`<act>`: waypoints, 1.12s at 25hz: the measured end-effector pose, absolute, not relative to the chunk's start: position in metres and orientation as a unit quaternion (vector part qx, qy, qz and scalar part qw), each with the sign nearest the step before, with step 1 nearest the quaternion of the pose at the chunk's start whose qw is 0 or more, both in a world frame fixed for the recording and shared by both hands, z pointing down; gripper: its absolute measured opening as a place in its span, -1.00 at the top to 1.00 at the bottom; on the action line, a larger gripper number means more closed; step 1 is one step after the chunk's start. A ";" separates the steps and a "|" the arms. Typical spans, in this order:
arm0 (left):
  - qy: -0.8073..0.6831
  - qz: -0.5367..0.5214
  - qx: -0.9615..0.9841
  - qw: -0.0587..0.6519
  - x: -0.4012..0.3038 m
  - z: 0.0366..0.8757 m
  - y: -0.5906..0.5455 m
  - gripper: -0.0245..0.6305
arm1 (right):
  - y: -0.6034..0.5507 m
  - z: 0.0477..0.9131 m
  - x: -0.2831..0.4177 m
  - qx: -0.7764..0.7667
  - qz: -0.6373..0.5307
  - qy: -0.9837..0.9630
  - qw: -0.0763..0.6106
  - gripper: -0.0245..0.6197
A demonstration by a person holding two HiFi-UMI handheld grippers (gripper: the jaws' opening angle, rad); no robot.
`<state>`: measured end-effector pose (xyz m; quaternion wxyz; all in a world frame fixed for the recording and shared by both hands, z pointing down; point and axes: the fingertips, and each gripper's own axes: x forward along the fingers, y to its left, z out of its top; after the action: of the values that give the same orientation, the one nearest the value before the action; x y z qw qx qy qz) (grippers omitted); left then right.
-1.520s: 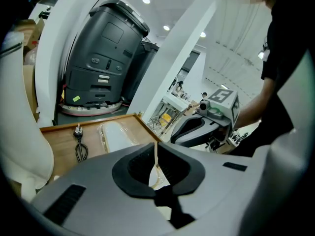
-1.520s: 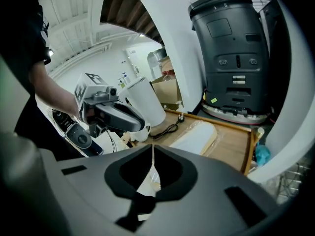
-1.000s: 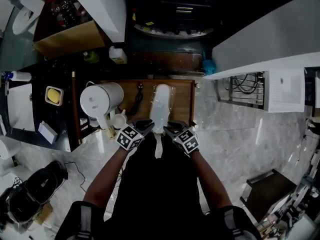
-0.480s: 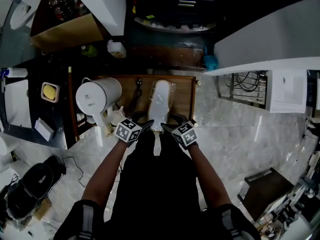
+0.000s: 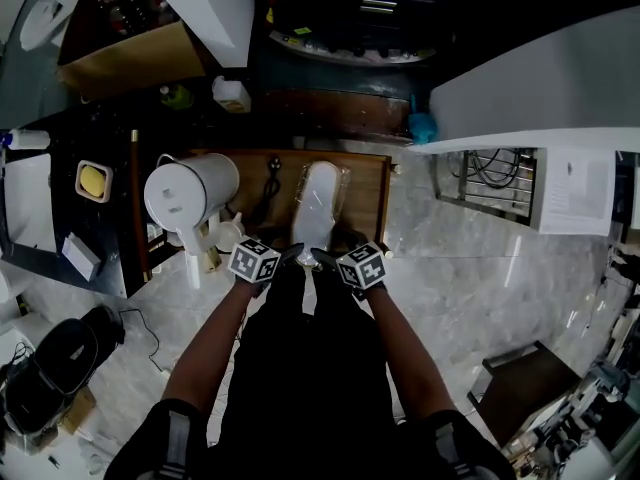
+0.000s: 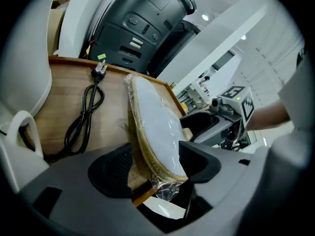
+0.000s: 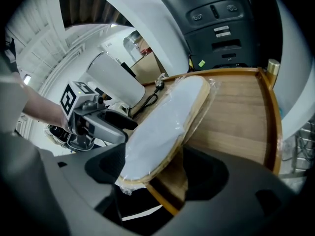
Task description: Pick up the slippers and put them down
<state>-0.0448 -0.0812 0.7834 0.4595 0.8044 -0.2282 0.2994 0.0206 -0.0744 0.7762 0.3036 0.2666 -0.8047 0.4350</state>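
A pair of pale slippers (image 5: 318,200) wrapped in clear plastic lies lengthwise on a wooden tray (image 5: 365,183). Their near end sticks out over the tray's front edge. My left gripper (image 5: 285,256) and right gripper (image 5: 325,258) meet at that near end, one on each side. In the left gripper view the slippers (image 6: 155,127) run between the spread jaws of the left gripper (image 6: 155,166). In the right gripper view the slippers (image 7: 165,127) sit tilted between the wide jaws of the right gripper (image 7: 155,168). Both pairs of jaws have just been opening, and neither grips the pack.
A white jug (image 5: 190,193) and a small white cup (image 5: 228,236) stand at the tray's left end. A black power cable (image 5: 272,193) lies beside the slippers. A dark machine (image 5: 350,28) is beyond the tray, a wire rack (image 5: 490,178) to the right, a black bag (image 5: 50,363) on the floor.
Both grippers have sunk toward the tray's front edge with the slippers' near end. Their jaws, closed on the pack before, now stand spread apart.
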 end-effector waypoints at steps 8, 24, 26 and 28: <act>-0.226 0.304 0.787 0.486 -0.040 0.798 -0.081 0.04 | -0.079 0.783 0.021 0.268 0.460 -0.796 0.290 -0.17; -0.187 0.296 0.791 0.502 -0.027 0.796 -0.081 0.10 | -0.082 0.790 0.019 0.268 0.475 -0.782 0.302 0.06; -0.184 0.292 0.794 0.500 -0.024 0.792 -0.082 0.11 | -0.083 0.787 0.021 0.271 0.476 -0.780 0.301 0.07; -0.182 0.292 0.796 0.497 -0.022 0.789 -0.083 0.11 | -0.083 0.784 0.024 0.277 0.476 -0.779 0.299 0.09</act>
<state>-0.0218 -0.0830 0.7888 0.4975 0.7965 -0.1816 0.2917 0.0244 -0.0829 0.7845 0.2987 0.2768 -0.7794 0.4761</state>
